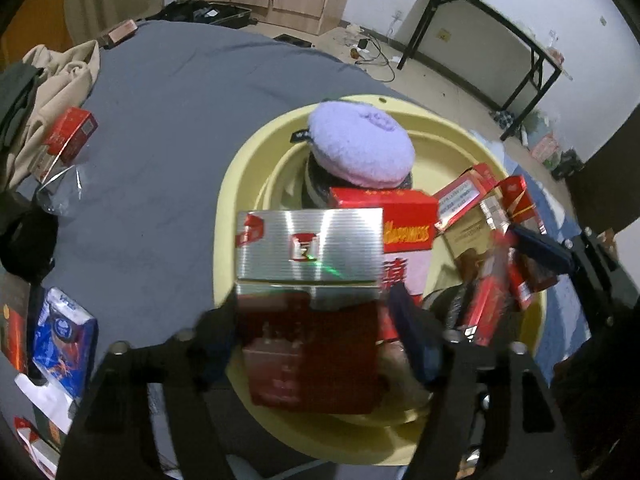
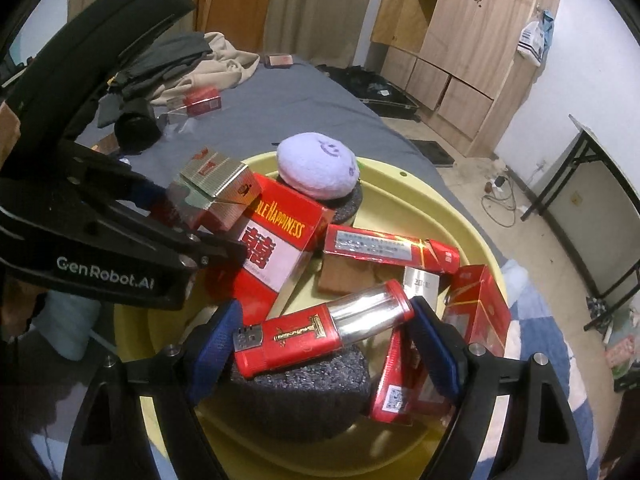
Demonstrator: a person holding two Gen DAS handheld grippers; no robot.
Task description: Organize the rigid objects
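A yellow basin [image 1: 256, 160] [image 2: 460, 216] on the grey bed holds several red boxes, a lilac plush [image 1: 360, 144] [image 2: 316, 168] and dark sponges. My left gripper [image 1: 316, 320] is shut on a silver-and-red box [image 1: 308, 252] and holds it over the basin's near left part; the box also shows in the right wrist view [image 2: 216, 196]. My right gripper [image 2: 324, 336] is shut on a red-and-silver box [image 2: 320, 328] lying across a dark sponge [image 2: 304, 396] in the basin. A red "Double Happiness" box [image 2: 276, 244] [image 1: 404, 220] lies between them.
On the grey bed [image 1: 160, 120] lie a red box [image 1: 72, 132], clear wrapping [image 1: 60, 196], a blue packet [image 1: 64, 340] and piled clothes [image 1: 48, 80]. A wooden cabinet [image 2: 460, 40] and a folding table [image 1: 500, 32] stand beyond the bed, with cables on the floor.
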